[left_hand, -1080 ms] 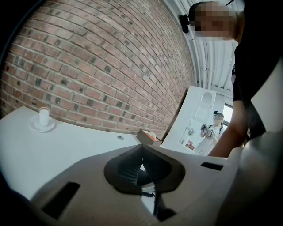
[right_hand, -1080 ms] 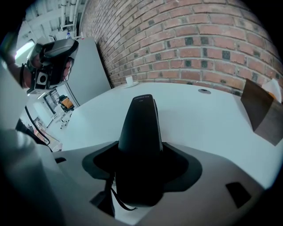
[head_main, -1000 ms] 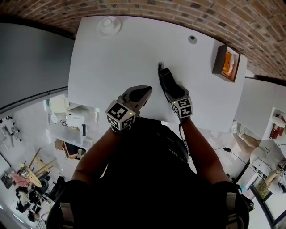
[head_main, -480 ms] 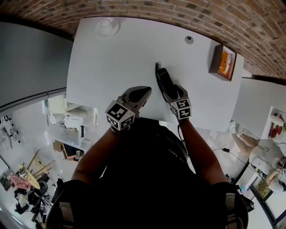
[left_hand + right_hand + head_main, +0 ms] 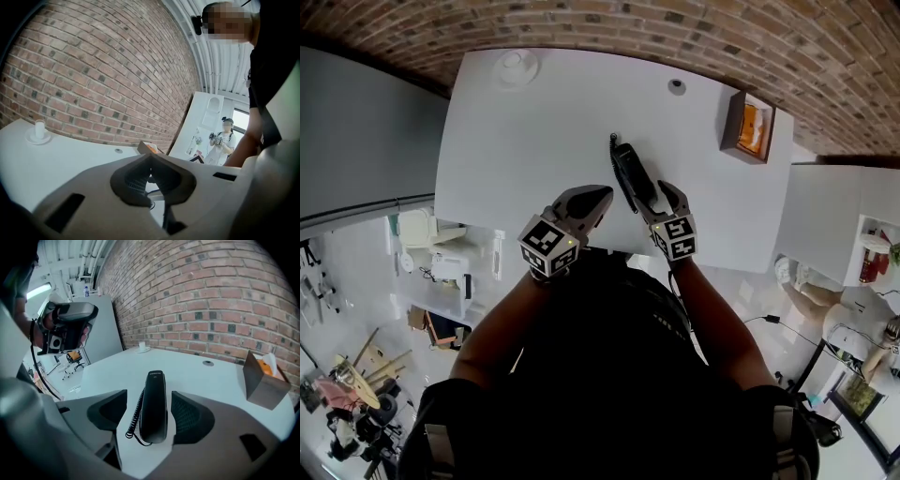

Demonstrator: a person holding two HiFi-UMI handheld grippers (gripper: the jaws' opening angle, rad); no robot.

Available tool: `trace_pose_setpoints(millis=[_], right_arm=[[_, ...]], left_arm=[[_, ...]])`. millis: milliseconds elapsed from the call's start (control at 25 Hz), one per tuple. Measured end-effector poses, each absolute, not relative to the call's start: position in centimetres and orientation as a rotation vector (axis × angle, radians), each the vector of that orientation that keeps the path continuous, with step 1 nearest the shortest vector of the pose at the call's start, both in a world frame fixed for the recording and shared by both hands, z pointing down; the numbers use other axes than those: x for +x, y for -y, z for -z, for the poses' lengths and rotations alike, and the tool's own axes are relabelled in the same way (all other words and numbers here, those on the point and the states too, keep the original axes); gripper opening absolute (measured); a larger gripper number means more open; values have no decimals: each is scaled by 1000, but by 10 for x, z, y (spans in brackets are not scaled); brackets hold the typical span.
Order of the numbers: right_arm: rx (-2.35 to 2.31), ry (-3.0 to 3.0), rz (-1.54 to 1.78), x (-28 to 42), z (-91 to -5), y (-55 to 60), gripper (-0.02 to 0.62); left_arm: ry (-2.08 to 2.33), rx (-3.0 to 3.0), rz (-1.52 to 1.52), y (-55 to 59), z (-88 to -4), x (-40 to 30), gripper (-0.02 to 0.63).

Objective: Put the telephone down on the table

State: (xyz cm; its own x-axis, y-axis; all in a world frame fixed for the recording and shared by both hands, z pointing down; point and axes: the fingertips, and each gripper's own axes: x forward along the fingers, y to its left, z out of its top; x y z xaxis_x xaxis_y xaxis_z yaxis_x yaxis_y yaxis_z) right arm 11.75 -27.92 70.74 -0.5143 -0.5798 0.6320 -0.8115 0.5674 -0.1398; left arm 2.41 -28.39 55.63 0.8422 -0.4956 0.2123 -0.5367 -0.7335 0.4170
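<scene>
The black telephone (image 5: 626, 170) lies flat on the white table (image 5: 534, 131), its coiled cord (image 5: 135, 416) curling along its left side. My right gripper (image 5: 657, 201) is open just behind the handset's near end. In the right gripper view the telephone (image 5: 154, 404) rests between the two spread fingers (image 5: 190, 416), with a gap on each side. To the left of it my left gripper (image 5: 592, 198) hovers over the table's near edge, shut and holding nothing. In the left gripper view its pads (image 5: 140, 176) meet at the tip.
A brown box (image 5: 748, 127) with orange contents stands at the table's far right. A white cup on a saucer (image 5: 516, 66) sits at the far left corner, and a round grommet (image 5: 677, 86) is set in the tabletop. A brick wall runs behind the table.
The right gripper's jaws have opened and let go of the telephone, which now lies on the table. The gripper has drawn back a little. The left gripper stays as it was.
</scene>
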Motion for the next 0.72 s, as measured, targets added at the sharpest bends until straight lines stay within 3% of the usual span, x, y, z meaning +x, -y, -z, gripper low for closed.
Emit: trace_pose_setpoints(millis=[360, 520, 720], right_arm=[[1156, 2426, -494, 135, -623, 247, 273], [1168, 2510, -433, 141, -577, 232, 203], [1150, 2627, -367, 148, -525, 207, 59]], left_arm=[[753, 2633, -84, 251, -516, 61, 8], [760, 2656, -49, 239, -496, 74, 8], [785, 2671, -13, 220, -476, 85, 8]])
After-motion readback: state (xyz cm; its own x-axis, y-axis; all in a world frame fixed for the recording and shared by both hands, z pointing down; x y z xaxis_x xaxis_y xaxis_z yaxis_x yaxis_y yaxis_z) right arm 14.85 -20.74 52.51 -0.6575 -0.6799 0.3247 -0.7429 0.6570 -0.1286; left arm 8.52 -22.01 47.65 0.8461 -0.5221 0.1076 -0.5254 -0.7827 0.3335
